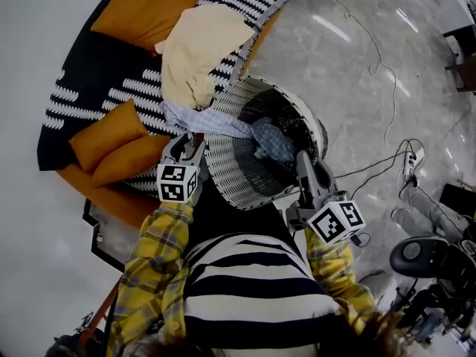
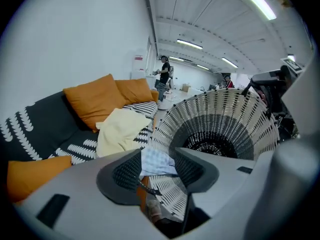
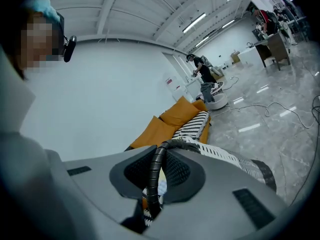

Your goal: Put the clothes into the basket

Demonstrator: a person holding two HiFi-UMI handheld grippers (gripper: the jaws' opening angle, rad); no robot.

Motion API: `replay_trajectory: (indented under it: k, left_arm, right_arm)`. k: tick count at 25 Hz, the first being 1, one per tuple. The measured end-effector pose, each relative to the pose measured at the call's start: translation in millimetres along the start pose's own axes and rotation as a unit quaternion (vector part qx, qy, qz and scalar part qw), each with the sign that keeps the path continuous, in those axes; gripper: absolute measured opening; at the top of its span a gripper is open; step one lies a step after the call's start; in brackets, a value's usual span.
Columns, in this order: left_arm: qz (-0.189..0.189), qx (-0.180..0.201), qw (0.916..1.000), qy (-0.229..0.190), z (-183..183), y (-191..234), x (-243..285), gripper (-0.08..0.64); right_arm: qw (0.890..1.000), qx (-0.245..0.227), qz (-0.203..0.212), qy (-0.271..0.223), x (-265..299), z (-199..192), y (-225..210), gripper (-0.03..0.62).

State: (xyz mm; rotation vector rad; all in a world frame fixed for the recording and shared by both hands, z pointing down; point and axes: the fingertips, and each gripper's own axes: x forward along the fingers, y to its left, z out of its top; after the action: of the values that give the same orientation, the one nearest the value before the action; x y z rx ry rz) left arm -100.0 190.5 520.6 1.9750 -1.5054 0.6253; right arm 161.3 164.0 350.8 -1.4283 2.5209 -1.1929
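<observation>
Clamped in the left gripper (image 1: pixel 188 141): pale blue checked garment (image 1: pixel 216 123), draped across the tilted wicker basket (image 1: pixel 223 184) at its left rim, lengthwise toward the basket's mouth. Clamped in the right gripper (image 1: pixel 306 162): the basket's opposite rim.

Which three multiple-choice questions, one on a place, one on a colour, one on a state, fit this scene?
1. Where does the cream garment lie? A on the sofa; B on a chair; C on a table.
2. The cushions' colour? A green; B orange; C red.
3. The right gripper is: A open and empty; B shut on a cable; C shut on the basket's rim.
Key: 1 A, it lies across the sofa; 2 B, plainly orange; 3 C, the black wrapped rim is clamped in its jaws.
</observation>
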Motion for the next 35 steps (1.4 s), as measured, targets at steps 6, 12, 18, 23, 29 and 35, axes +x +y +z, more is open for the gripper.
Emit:
replay_trajectory:
  k: [6, 12, 18, 23, 29, 35]
  left_arm:
    - [0.002, -0.019, 0.9993, 0.034, -16.9, 35.9, 37.0, 0.216]
    - [0.005, -0.013, 0.9981, 0.061, -27.8, 59.0, 65.0, 0.216]
    - [-0.004, -0.003, 0.9940, 0.109, -52.7, 75.8, 93.2, 0.216]
    - [-0.007, 0.005, 0.9908, 0.135, -71.4, 83.9, 104.4, 0.216]
    - [0.009, 0.003, 0.9888, 0.149, -70.2, 101.1, 115.5, 0.116]
    - [-0.002, 0.021, 0.9914, 0.129, -47.9, 93.1, 117.1, 0.040]
  right_arm:
    - [0.999, 0.001, -0.035, 0.008, 10.8, 2.1, 1.8, 0.048]
    - [0.998, 0.003, -0.063, 0.023, 18.4, -4.9, 1.8, 0.048]
    - [0.996, 0.000, -0.080, 0.042, 28.2, -14.7, 3.6, 0.048]
    - [0.995, -0.003, -0.087, 0.043, 26.9, -21.7, 11.5, 0.046]
    - [0.994, -0.006, -0.101, 0.049, 40.7, -22.6, 9.4, 0.044]
    - [0.993, 0.000, -0.114, 0.039, 41.1, -13.9, 1.2, 0.043]
